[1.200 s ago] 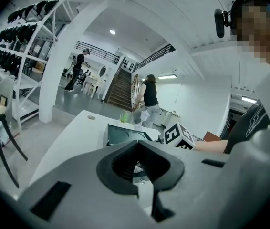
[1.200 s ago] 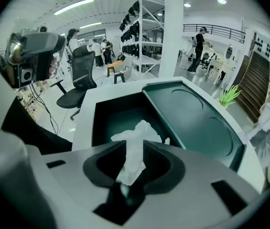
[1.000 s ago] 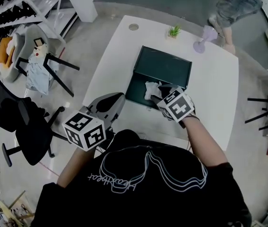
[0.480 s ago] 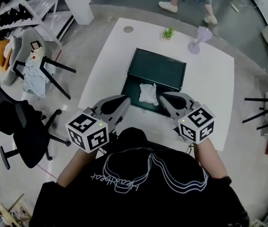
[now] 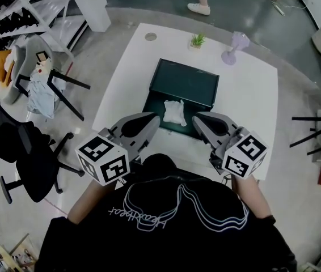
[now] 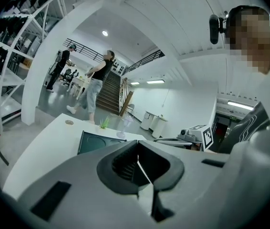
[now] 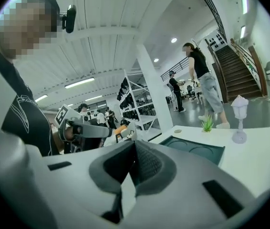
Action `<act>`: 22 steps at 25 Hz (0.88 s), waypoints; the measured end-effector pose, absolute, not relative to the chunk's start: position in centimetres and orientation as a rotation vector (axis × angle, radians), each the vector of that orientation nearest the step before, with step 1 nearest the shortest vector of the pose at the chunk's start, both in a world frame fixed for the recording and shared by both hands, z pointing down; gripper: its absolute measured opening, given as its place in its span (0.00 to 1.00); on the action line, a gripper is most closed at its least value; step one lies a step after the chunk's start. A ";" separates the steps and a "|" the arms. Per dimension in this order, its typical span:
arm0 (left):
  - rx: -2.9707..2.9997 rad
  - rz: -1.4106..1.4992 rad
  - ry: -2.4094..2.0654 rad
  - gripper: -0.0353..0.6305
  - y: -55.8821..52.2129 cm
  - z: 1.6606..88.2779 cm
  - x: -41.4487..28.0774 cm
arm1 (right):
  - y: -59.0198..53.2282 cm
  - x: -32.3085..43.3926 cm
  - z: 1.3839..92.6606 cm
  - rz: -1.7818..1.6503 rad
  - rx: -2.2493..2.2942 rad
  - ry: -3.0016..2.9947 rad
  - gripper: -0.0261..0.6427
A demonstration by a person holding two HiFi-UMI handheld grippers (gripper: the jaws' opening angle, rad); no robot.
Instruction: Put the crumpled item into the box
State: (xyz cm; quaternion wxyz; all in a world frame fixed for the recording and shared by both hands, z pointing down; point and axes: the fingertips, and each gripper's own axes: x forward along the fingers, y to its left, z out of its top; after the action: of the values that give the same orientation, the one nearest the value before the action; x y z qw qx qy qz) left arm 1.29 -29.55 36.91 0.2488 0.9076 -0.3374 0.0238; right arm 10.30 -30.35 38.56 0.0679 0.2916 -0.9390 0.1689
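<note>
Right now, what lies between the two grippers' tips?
In the head view, the crumpled white item lies in the open dark box, between the left gripper and right gripper, touching neither.

Bright, even overhead light, soft shadows, strong fisheye warping and black vignetted corners.
</note>
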 end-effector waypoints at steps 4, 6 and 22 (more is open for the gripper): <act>2.457 0.043 -0.920 0.06 -29.4 36.8 1.1 | -29.8 9.8 37.8 0.475 0.836 -2.847 0.04; 2.459 0.039 -0.925 0.06 -29.4 36.8 1.1 | -29.7 9.4 37.3 0.451 0.813 -2.867 0.04; 2.449 0.071 -0.965 0.06 -29.7 37.9 0.9 | -30.3 9.1 38.8 0.455 0.759 -2.825 0.04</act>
State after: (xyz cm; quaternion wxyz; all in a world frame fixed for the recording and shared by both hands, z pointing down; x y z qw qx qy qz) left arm 0.85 -29.69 37.92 0.2514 0.9002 -0.3546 0.0261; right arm 9.06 -30.25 38.81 0.0905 0.2552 -0.9504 0.1530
